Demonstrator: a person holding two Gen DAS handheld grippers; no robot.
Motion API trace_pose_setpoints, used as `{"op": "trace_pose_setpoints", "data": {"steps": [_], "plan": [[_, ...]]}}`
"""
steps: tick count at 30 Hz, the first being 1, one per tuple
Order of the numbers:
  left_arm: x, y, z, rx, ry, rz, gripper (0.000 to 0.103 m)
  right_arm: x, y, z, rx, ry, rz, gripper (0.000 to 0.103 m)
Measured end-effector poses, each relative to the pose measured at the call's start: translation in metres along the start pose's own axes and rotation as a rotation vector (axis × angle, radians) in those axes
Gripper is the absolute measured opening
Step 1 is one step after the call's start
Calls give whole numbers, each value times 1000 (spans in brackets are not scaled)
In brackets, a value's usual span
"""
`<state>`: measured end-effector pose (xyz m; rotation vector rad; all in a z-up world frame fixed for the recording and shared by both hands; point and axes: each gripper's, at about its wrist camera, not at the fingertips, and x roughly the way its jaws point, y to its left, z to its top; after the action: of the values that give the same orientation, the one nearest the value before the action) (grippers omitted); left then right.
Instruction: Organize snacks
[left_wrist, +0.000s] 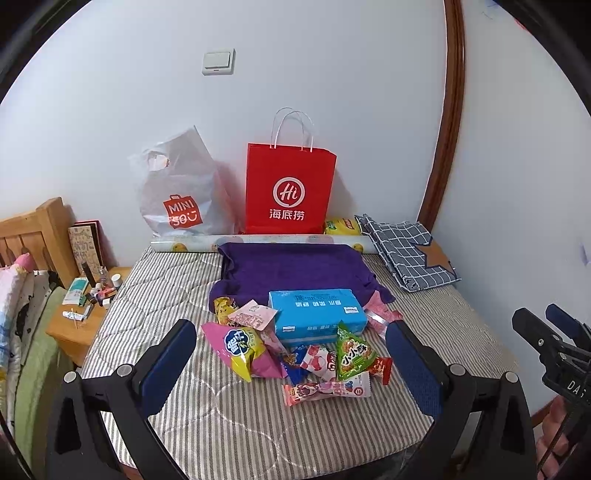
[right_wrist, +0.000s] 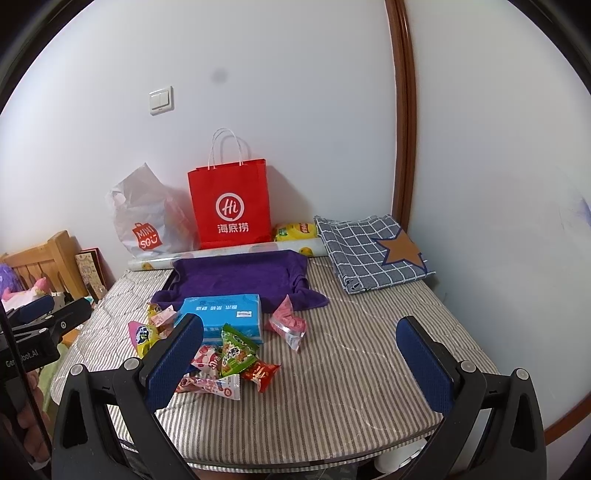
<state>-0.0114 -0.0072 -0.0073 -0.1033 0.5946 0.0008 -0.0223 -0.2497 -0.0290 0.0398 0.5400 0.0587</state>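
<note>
left gripper (left_wrist: 291, 354): fingers spread, empty | right gripper (right_wrist: 299, 347): fingers spread, empty | blue box (left_wrist: 316, 314): long axis 9–3 o'clock | snacks (left_wrist: 295, 354): heaped at its 6 o'clock on bed (left_wrist: 166, 295)

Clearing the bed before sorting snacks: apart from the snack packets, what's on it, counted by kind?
Carrier bags: 2, red paper bag, grey plastic bag
Cloths: 2, purple towel, checked cloth
Tissue packs: 1, blue tissue pack
Rolls: 1, patterned roll
Total: 6
</note>
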Motion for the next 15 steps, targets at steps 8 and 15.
{"op": "trace_pose_setpoints", "data": {"steps": [8,15], "plan": [[0,-4,-1,-12,13,26,103,-5,2,-1,-11,-15,2,103],[-3,-2,-3,-22,4,21,103,-3,1,-2,-4,-6,5,103]]}}
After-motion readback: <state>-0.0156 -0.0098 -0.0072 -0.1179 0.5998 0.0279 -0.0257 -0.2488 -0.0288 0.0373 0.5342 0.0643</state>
